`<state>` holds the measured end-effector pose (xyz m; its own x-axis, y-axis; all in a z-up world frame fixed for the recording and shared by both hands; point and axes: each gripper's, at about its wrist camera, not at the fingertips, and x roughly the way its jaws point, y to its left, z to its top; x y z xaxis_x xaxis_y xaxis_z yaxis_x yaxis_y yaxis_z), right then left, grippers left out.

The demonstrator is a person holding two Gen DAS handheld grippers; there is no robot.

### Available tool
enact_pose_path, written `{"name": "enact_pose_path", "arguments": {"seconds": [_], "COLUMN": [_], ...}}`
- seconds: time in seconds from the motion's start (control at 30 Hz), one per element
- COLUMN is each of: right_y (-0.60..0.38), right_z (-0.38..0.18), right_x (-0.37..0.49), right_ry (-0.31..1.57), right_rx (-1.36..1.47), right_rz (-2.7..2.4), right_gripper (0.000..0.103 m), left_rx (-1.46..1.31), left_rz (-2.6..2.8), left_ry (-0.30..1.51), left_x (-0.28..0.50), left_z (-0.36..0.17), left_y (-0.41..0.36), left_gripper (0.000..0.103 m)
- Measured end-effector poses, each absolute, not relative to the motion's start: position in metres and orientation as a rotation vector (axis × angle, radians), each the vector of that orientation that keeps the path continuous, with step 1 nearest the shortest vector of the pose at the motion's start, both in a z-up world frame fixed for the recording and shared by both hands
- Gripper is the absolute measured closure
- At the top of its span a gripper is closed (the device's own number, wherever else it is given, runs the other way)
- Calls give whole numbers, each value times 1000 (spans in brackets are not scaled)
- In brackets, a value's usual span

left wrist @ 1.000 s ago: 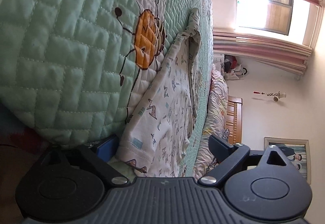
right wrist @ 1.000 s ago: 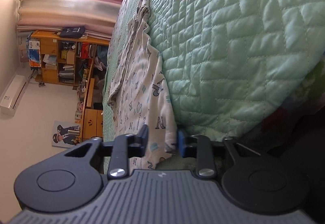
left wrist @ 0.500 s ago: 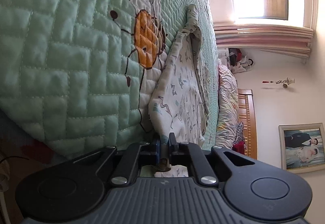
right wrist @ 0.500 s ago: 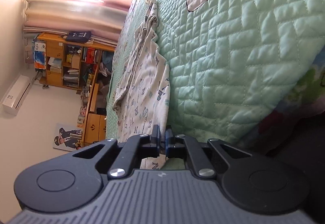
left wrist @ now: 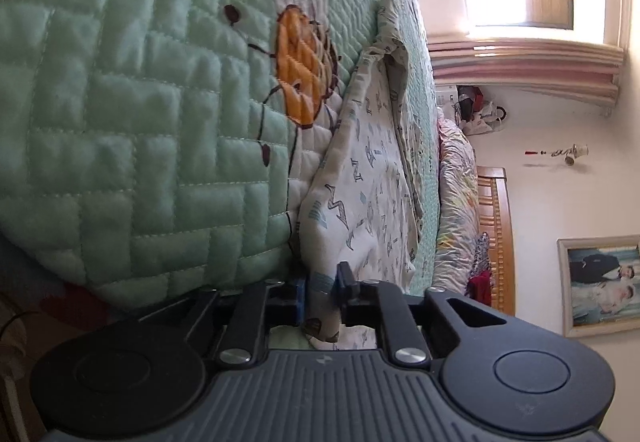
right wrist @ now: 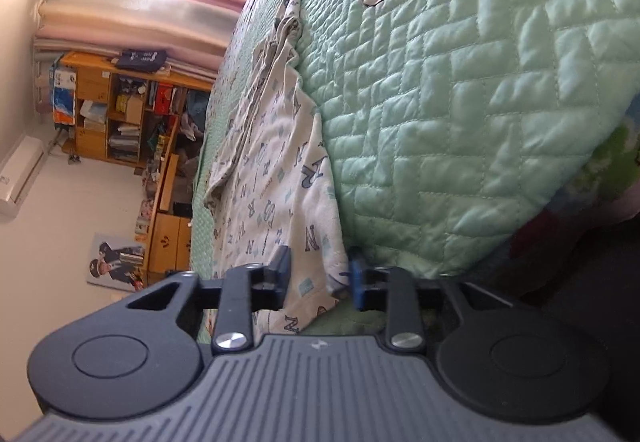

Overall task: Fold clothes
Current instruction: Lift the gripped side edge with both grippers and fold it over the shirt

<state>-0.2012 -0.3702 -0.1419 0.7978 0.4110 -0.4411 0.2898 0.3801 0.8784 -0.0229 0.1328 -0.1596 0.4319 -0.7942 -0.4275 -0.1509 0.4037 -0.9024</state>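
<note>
A white garment with blue letter print (left wrist: 360, 177) lies stretched along a green quilted bed cover (left wrist: 120, 121). It also shows in the right wrist view (right wrist: 276, 193). My left gripper (left wrist: 322, 292) has its jaws a small gap apart, with the garment's near hem between them. My right gripper (right wrist: 320, 278) is open, its jaws wider apart, with the other near corner of the hem lying between them. The garment's far end bunches up toward the window.
The quilt carries an orange cartoon patch (left wrist: 304, 61). A wooden headboard (left wrist: 496, 234) and pillows stand at the bed's end. A cluttered wooden bookshelf (right wrist: 120, 109) stands by the wall. The bed edge (right wrist: 560, 209) drops off close to both grippers.
Both grippers closed tight on the hem half a second ago. Now both have opened again, the right one wider, and the hem lies slack between the jaws.
</note>
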Motion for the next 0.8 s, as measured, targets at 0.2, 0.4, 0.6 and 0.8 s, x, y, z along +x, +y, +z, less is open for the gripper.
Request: {"name": "enact_pose_path", "arguments": {"seconds": [0.2, 0.4, 0.6, 0.8], "right_y": [-370, -377, -380, -391], "right_z": [-123, -95, -81, -62], "right_x": [-204, -186, -162, -134], "right_ry": [614, 508, 461, 400], "right_rx": [1176, 1224, 1278, 1333], "right_rz": [100, 145, 157, 149], "right_gripper": [97, 97, 97, 97], "left_rx": [-1083, -1049, -1047, -1043], "left_rz": [-552, -585, -610, -629], "left_ry": [960, 893, 858, 800], "left_x": [-21, -4, 11, 41], "left_z": [-134, -104, -85, -54], "left_y": [136, 132, 124, 112], "left_gripper": [97, 97, 97, 97]}}
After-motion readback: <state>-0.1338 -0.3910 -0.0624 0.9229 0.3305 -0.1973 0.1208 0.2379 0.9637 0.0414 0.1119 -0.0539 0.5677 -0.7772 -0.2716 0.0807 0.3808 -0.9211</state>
